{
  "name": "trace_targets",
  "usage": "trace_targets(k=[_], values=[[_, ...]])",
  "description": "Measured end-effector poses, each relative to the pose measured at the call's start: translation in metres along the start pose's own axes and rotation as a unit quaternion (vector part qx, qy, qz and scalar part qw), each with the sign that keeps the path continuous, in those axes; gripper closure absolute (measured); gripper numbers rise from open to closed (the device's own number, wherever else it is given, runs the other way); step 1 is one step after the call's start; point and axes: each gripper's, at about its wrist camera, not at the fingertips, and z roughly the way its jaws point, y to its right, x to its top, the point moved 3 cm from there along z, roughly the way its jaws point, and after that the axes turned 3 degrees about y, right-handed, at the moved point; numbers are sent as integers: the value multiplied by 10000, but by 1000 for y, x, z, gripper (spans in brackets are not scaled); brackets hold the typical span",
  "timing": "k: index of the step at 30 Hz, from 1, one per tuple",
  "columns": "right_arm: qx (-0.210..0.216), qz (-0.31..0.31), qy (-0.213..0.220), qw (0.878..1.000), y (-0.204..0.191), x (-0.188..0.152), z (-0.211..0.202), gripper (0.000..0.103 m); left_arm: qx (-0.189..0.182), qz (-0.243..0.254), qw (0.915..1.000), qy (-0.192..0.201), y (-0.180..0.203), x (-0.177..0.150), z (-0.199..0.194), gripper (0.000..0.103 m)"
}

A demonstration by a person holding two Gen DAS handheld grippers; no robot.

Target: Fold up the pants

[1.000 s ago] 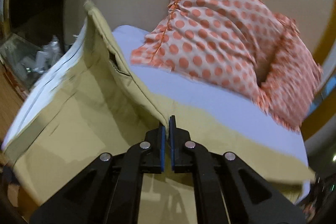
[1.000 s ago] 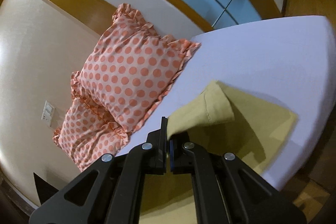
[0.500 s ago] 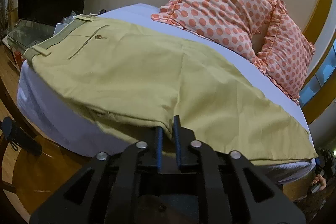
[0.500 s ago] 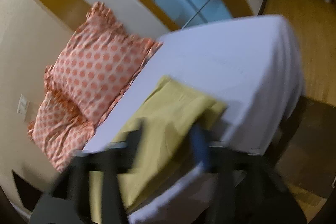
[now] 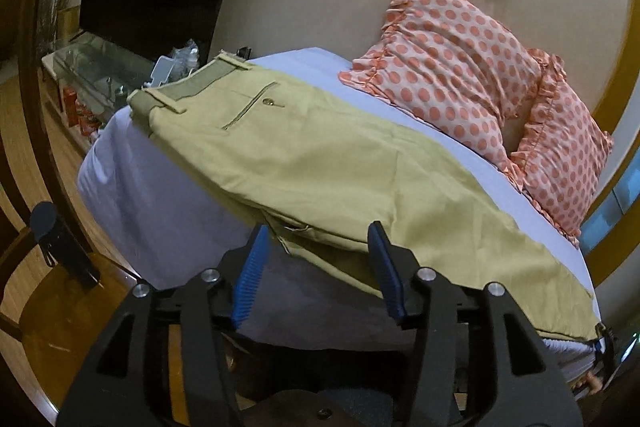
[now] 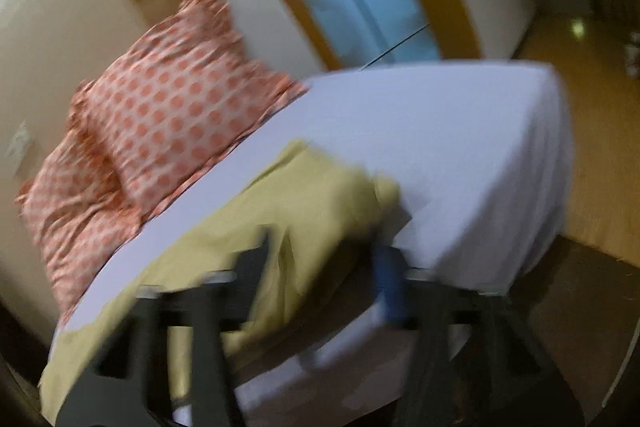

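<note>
Khaki pants (image 5: 320, 163) lie lengthwise along the near edge of the bed (image 5: 160, 211), folded leg over leg, back pocket w/ button facing up. Waistband sits at the far left corner, hems (image 6: 340, 195) at the other end near the bed's foot. Prob laid flat like this so the next fold, hems to waist, has a straight edge to work from.

Left gripper (image 5: 316, 259) is spread wide, nothing between its blue pads, hovering just off the pants' near edge at about the crotch. Right gripper (image 6: 324, 267) is blurred w/ motion; it also looks spread apart and empty, close to the hem end.

Polka-dot pillows (image 5: 460, 67) lean on the wall, clear of the cloth. No readable brand or writing anywhere.
</note>
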Motion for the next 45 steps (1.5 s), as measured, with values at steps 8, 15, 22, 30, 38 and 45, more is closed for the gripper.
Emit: trace_targets(k=[8,15,22,30,38,45], values=[[703,-368,325,9963,-44,17,2,99,-37,-101,9999,18,-8,1,4,47],[3080,-1593,-272,9376,-240,-34,-29,100,-123,-385,9991,155,-26,0,0,41],[4123,-3382,-2462,8093,-380,-218,-46,93,-360,-638,9973,96,-41,-5,-1,29],[4153,-2922,-2047,8368,-363,-192,-64,9,-1056,-1327,9851,-302,-58,-3,27,24],[3952,-2710,-2231,8489,-353,-194,-51,9,-1243,-1274,9834,-360,-36,16,39,24],[3924,-2584,-2339,8512,-347,-200,-46,9,-620,-1422,9872,-384,-56,46,63,25]])
